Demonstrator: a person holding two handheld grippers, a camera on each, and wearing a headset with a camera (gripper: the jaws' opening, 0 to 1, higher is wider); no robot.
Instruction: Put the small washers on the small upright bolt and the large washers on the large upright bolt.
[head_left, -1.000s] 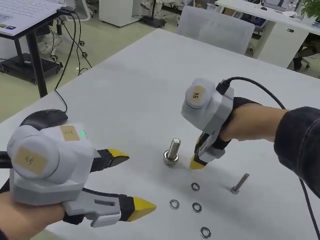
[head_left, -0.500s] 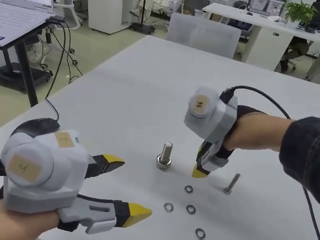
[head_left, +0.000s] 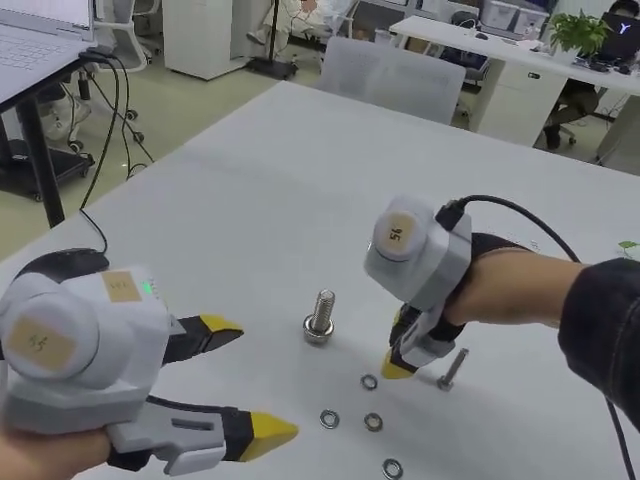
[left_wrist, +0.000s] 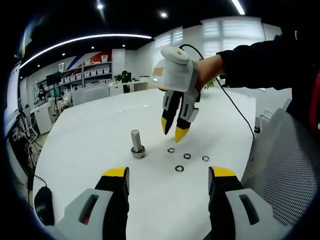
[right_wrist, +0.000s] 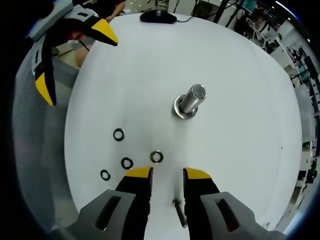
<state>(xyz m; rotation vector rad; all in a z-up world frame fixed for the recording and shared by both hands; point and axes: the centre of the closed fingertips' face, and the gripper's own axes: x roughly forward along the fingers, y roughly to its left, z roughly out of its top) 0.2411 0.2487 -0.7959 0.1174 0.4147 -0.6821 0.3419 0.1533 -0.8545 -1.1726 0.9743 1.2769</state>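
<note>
Looks barely started. Count four washers (head_left: 373, 422) loose on table (head_left: 250, 200) near upright large bolt (head_left: 319, 318), none threaded. Note small bolt (head_left: 450, 368) lying flat beside right gripper (head_left: 397, 366), parted narrowly, empty. Left gripper (head_left: 255, 378) spread wide, empty.

Yellow-tipped black fingers (head_left: 270, 430) (silver bolt (head_left: 320, 316), white table (head_left: 250, 180))

My right hand-held gripper (head_left: 395, 368) has a round tan sticker (head_left: 396, 235) on its top with two handwritten digits. They look like 56, though I can't be sure of the first. My left hand-held gripper (head_left: 247, 377) has a second sticker (head_left: 38, 345) on its rear end with a faint handwritten scrawl, too blurred to read. I can make out no writing on the small square label (head_left: 122, 286) further forward on its top.
</note>
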